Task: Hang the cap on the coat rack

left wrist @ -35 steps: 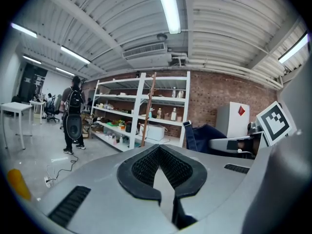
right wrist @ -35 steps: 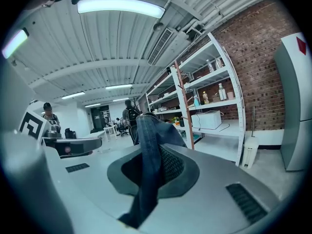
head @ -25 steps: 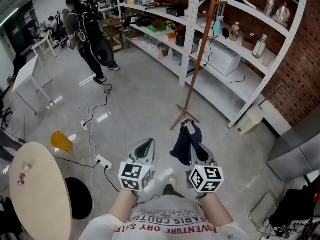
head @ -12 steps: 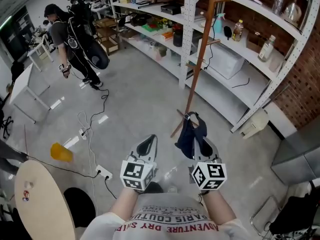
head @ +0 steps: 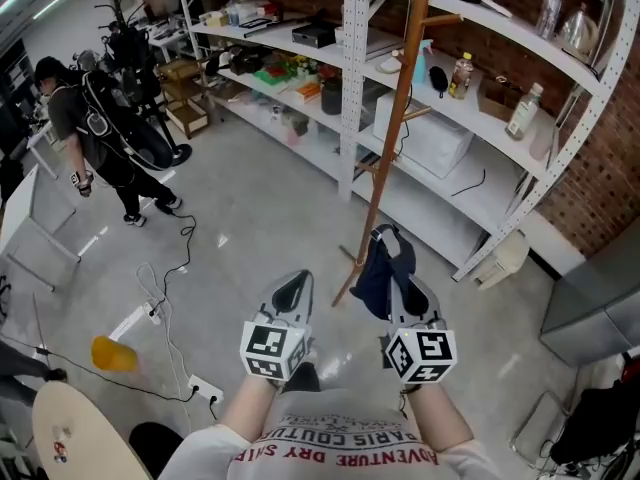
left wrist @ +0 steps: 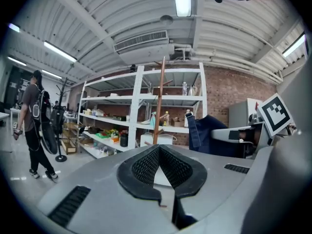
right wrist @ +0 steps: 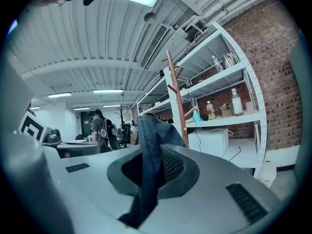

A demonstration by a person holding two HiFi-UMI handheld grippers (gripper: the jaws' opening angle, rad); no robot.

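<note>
- Person with a backpack (head: 95,133) is seen far left, well apart, not involved
- Left gripper (head: 292,293): jaws are together at the tips, nothing is between them; it is held low, beside the right one, and no part in the job is judged for it yet
- Right gripper (head: 397,290): jaws are clamped on the cap (head: 382,268), dark blue denim; fabric is pinched between the pads, part stands up above them, the rest hangs down past the jaws
- Pick-up is judged done: cap is clear of any surface and carried in front of the body
- Coat rack (head: 393,128): wooden pole with angled pegs, set on the floor ahead, in front of the white shelving (head: 345,58); its foot is seen just beyond the cap, and the pegs in view look bare
- Cap and rack are apart, no contact
- Left, as judged: gap to be closed, cap to be raised to a peg (head: 440,20), slipped over it, jaws to be released, hang to be checked
</note>
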